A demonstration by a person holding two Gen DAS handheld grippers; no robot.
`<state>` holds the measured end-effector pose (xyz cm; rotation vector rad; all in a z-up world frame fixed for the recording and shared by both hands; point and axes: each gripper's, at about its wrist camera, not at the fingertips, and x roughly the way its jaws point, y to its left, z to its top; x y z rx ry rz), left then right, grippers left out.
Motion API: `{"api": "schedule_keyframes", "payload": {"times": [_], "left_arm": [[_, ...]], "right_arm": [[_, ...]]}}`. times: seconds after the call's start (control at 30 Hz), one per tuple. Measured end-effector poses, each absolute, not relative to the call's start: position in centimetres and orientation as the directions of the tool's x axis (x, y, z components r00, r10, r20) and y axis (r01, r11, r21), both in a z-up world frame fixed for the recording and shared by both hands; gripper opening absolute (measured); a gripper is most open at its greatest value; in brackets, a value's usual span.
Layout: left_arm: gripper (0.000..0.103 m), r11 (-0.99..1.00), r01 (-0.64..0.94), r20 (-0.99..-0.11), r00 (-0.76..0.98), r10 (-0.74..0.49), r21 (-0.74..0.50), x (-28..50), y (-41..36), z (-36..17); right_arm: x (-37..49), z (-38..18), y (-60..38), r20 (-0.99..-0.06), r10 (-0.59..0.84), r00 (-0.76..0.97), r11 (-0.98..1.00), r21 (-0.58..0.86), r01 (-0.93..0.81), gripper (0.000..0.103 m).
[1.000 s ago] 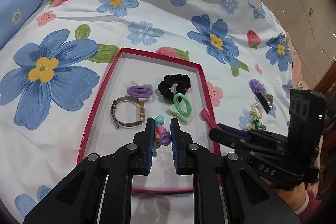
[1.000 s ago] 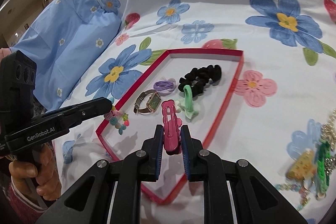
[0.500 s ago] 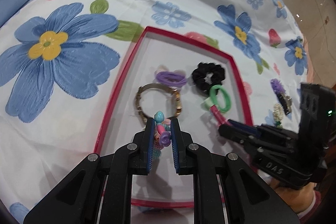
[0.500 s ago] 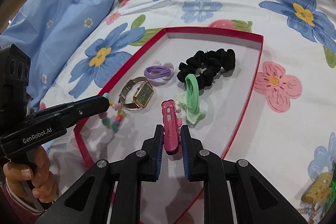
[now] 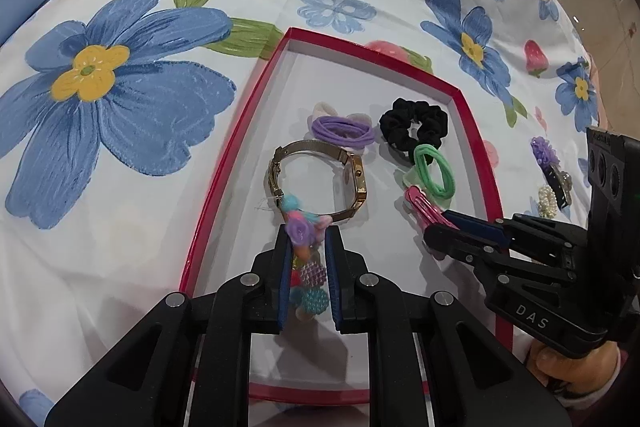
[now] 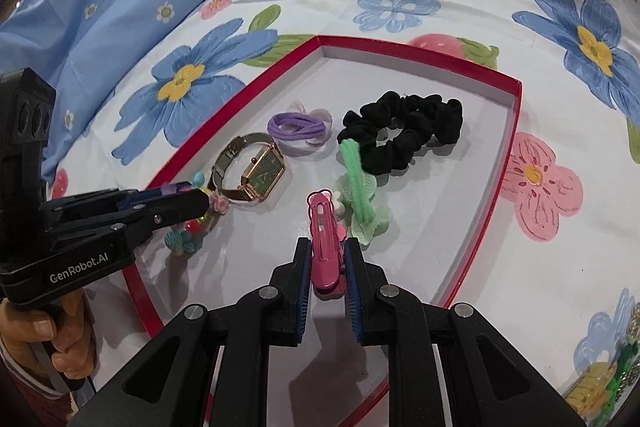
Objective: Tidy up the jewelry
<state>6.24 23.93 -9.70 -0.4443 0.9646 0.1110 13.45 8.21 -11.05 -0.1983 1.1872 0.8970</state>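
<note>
Jewelry is being gathered into a shallow red-rimmed cardboard box with a white floor (image 5: 240, 131), which is lying on a floral-printed bed sheet (image 5: 120, 187); the step in hand looks like setting two pieces down inside it.

From the left wrist camera, the left hand-held gripper (image 5: 306, 259) is hovering low over the box's near end, its jaws standing almost shut and pinching a beaded bracelet of pastel charms and pearly beads (image 5: 302, 235), which is dangling beside one gold-cased wristwatch with a mesh band (image 5: 320, 179). Also lying in the box are one purple elastic hair tie (image 5: 343, 131), one black fabric scrunchie (image 5: 414, 125) and one green elastic hair tie (image 5: 434, 171). The right hand-held gripper (image 5: 434, 223) is reaching in from the right. A few more ornaments are waiting on the sheet past the box's right wall, too small to count.

From the right wrist camera, the right hand-held gripper (image 6: 325, 267) is narrowly closed on one pink snap hair clip (image 6: 324, 235), whose tip is pointing at the green tie. Whether the clip is touching the floor I cannot tell. Next, each set of jaws probably needs to be lowered onto a bare patch of floor and spread, clear of the watch and the ties.
</note>
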Motion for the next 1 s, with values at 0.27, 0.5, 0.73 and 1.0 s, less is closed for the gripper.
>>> {"api": "schedule_keyframes", "payload": {"times": [0.27, 0.5, 0.73, 1.0], "left_arm": [[0.014, 0.907, -0.290, -0.818, 0.568, -0.094, -0.306, 6.2, 23.9, -9.7], [0.025, 0.913, -0.295, -0.829, 0.554, -0.076, -0.281, 6.1, 23.7, -9.5], [0.040, 0.912, -0.317, -0.835, 0.548, -0.047, -0.259, 5.5, 23.9, -9.0], [0.046, 0.912, -0.319, -0.827, 0.561, -0.037, -0.258, 4.7, 23.1, -7.8]], "right_arm": [[13.6, -11.0, 8.3, -0.865, 0.496, 0.073, 0.650, 0.313, -0.693, 0.018], [13.6, -10.9, 8.3, -0.859, 0.506, 0.075, 0.648, 0.321, -0.691, 0.020], [13.4, -10.0, 7.5, -0.837, 0.542, 0.080, 0.642, 0.351, -0.682, 0.024], [12.7, -7.9, 5.3, -0.806, 0.579, 0.122, 0.653, 0.368, -0.662, 0.027]]}}
